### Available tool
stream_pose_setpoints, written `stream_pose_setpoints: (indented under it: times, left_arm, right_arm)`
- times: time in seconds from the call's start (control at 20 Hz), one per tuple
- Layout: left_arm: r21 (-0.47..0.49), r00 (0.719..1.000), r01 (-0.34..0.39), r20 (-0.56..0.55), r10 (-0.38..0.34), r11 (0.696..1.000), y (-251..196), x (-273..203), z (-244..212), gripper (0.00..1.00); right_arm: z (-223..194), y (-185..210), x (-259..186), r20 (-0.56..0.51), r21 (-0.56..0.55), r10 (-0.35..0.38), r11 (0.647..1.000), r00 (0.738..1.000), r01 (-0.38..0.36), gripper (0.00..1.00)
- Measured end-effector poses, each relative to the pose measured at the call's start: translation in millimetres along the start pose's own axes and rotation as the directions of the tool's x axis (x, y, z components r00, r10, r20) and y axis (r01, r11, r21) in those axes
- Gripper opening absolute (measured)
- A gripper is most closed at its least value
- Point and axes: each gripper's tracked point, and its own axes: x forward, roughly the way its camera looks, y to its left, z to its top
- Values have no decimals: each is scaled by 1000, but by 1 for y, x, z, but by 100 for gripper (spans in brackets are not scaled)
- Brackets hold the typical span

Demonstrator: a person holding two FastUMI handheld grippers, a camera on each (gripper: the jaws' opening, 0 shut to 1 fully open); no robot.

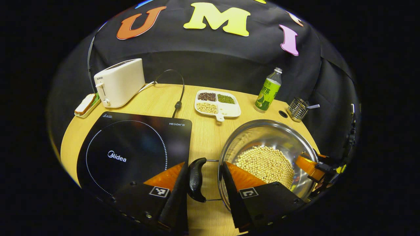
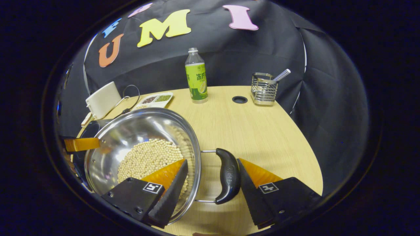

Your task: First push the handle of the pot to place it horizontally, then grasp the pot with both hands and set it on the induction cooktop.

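Observation:
A steel pot (image 1: 262, 137) holding pale soybeans (image 1: 265, 164) stands on the wooden table, right of the black induction cooktop (image 1: 131, 150). The pot's near black handle (image 1: 196, 179) lies between the fingers of my left gripper (image 1: 205, 166), which is open; its left finger touches the handle and its right finger reaches over the rim. In the right gripper view the pot (image 2: 131, 131) has its other black handle (image 2: 228, 175) inside my open right gripper (image 2: 213, 162), one finger over the soybeans (image 2: 149, 159), the other just outside the handle. Each gripper's orange finger shows across the pot in the other's view.
Behind the cooktop stand a white toaster (image 1: 119, 82) and a small dish of bread (image 1: 86, 105). A divided dish of beans (image 1: 217, 103), a green bottle (image 1: 268, 90) and a wire holder (image 1: 298, 108) line the back. A black cable (image 1: 178, 95) runs to the cooktop.

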Motion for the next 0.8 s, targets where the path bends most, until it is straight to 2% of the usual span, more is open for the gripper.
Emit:
stream_pose_setpoints:
  times: [0.1,0.25,0.5,0.55,0.7,0.75,0.8]
  left_arm:
    - [13,1000,-3,8,3,1000,1,-1,-1,62]
    - [64,999,-5,40,2,998,0,2,-1,63]
    - [108,999,4,46,-9,994,-1,1,-3,62]
    - [110,999,7,47,-12,994,-2,1,-4,62]
    - [112,999,22,35,-26,993,-12,-1,-9,57]
    - [116,999,25,39,-30,993,-15,-1,-9,67]
    - [111,999,28,38,-32,993,-18,-1,-10,57]
  right_arm:
    - [-3,1,2,-12,4,3,1000,1000,-3,89]
    - [-6,-1,5,-23,13,-2,1000,1000,2,80]
    - [-3,-2,3,-11,30,1,1000,1000,-1,79]
    - [-5,-3,2,-12,29,0,1000,1000,1,77]
    - [-5,-12,-1,-11,38,0,999,1000,0,74]
    - [-5,-15,-2,-11,39,1,999,1000,0,73]
    - [-5,-18,-3,-10,39,1,999,1000,0,72]
